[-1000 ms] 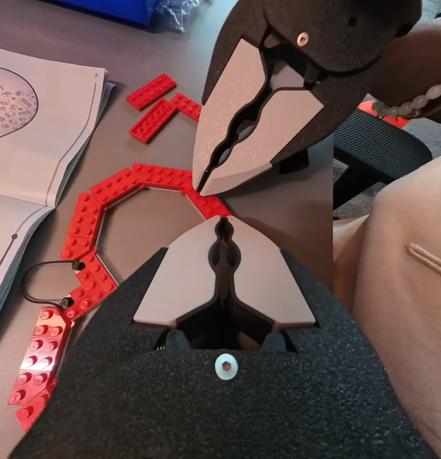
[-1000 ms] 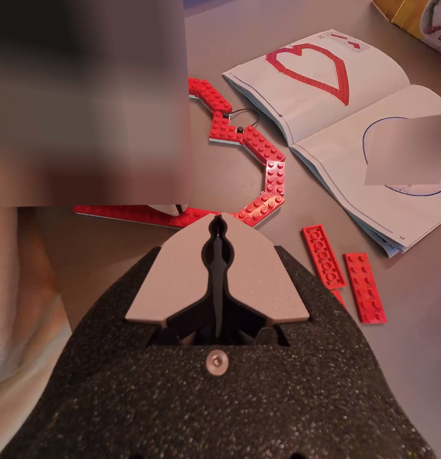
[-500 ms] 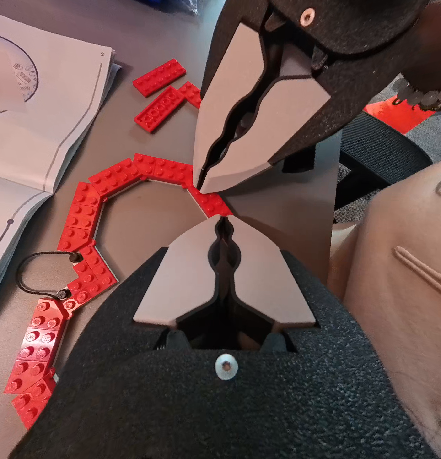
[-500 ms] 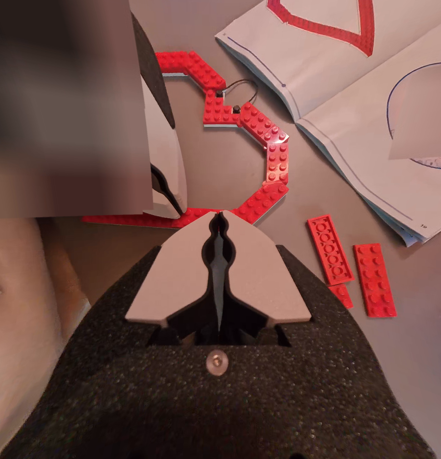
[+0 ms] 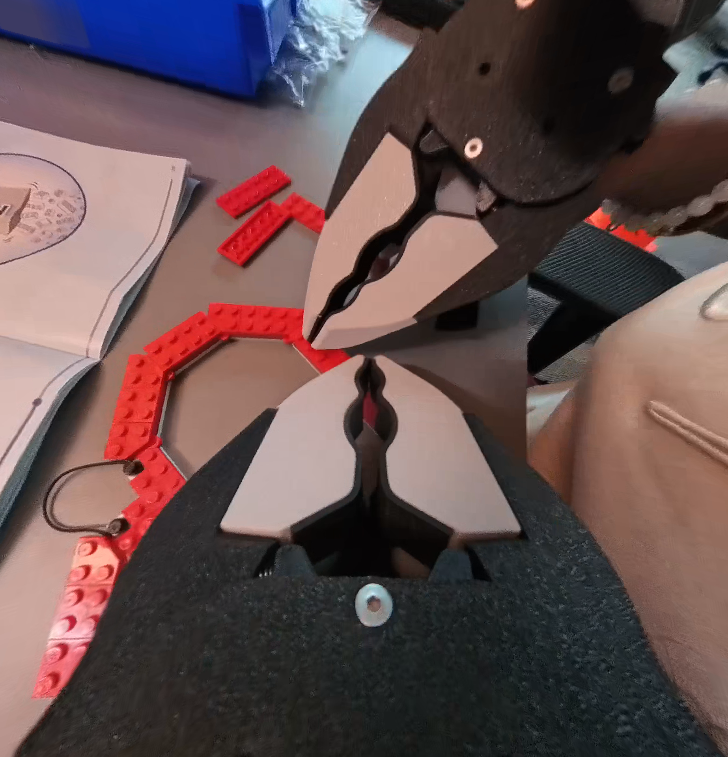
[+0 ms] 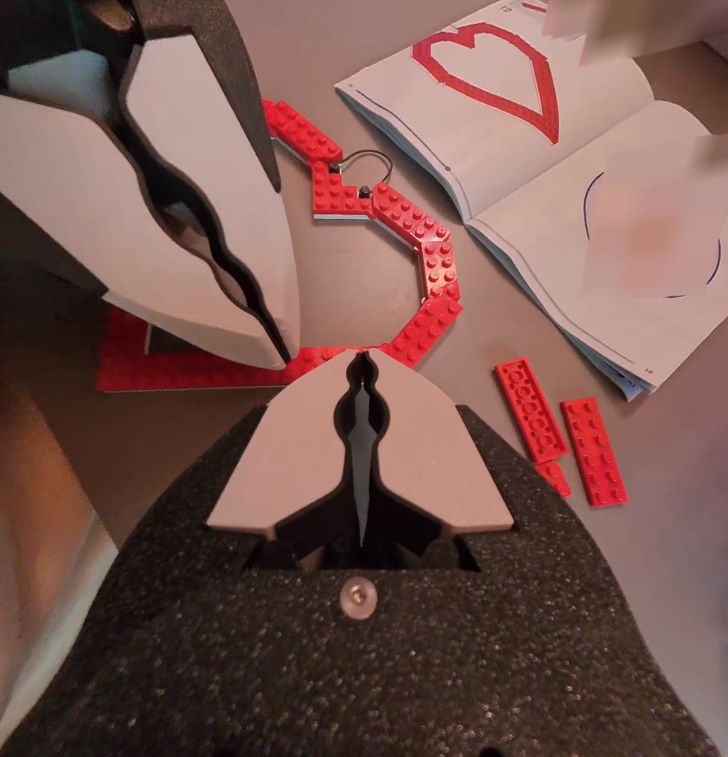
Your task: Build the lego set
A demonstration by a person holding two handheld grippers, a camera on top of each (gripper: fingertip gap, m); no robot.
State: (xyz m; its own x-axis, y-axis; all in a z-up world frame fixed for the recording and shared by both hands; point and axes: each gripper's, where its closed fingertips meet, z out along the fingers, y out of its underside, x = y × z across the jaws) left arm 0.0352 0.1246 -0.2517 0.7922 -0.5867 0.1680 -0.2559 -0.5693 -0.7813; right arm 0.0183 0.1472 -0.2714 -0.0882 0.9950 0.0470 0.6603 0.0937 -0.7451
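A red heart-shaped lego frame (image 5: pixel 141 393) lies flat on the grey table, with a black cord loop (image 5: pixel 55 499) at its notch. It also shows in the right wrist view (image 6: pixel 436 266). My left gripper (image 5: pixel 364 361) is shut, its tips down on the frame's edge. My right gripper (image 5: pixel 315 342) comes in from the upper right, shut, with its tips touching the same stretch of frame. In the right wrist view my right gripper (image 6: pixel 362 354) and left gripper (image 6: pixel 286 360) nearly meet. I see no loose piece between either pair of fingers.
Loose red plates (image 5: pixel 253 190) (image 6: pixel 530 413) (image 6: pixel 594 450) lie beside the frame. An open instruction booklet (image 5: pixel 67 262) (image 6: pixel 559 205) lies past it. A blue box (image 5: pixel 149 37) and clear plastic bag (image 5: pixel 313 45) sit at the back. A black chair (image 5: pixel 600 278) and a person's clothed body (image 5: pixel 661 450) are at the table's edge. Less than 4 cm separates the two grippers' tips.
Both grippers stayed shut. Their tips drew closer together on the frame, and the left gripper fills more of the right wrist view than before.
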